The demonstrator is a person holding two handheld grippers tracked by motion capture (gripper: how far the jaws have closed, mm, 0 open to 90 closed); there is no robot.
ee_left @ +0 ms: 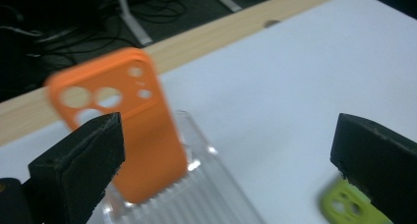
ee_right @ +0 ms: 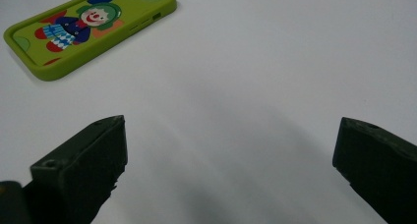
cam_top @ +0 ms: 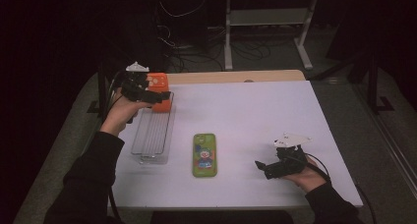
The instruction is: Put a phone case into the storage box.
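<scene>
Nearest me, the right gripper (cam_top: 265, 166) rests wide open on the table (cam_top: 255, 111), just right of the green phone case (cam_top: 204, 154). Left of that case sits the clear ribbed rack (cam_top: 152, 133), with the orange phone case (ee_left: 123, 130) standing upright at its far end. The left gripper (cam_top: 156, 95) hangs there, jaws wide; I'd draw it straight back so neither jaw tips the orange case.

Matt orange phone case (ee_left: 118, 130), clear ribbed glossy plastic rack (ee_left: 206, 204), matt green printed case (ee_right: 91, 30), smooth white tabletop (cam_top: 255, 116), wooden edge (cam_top: 236, 76)
</scene>
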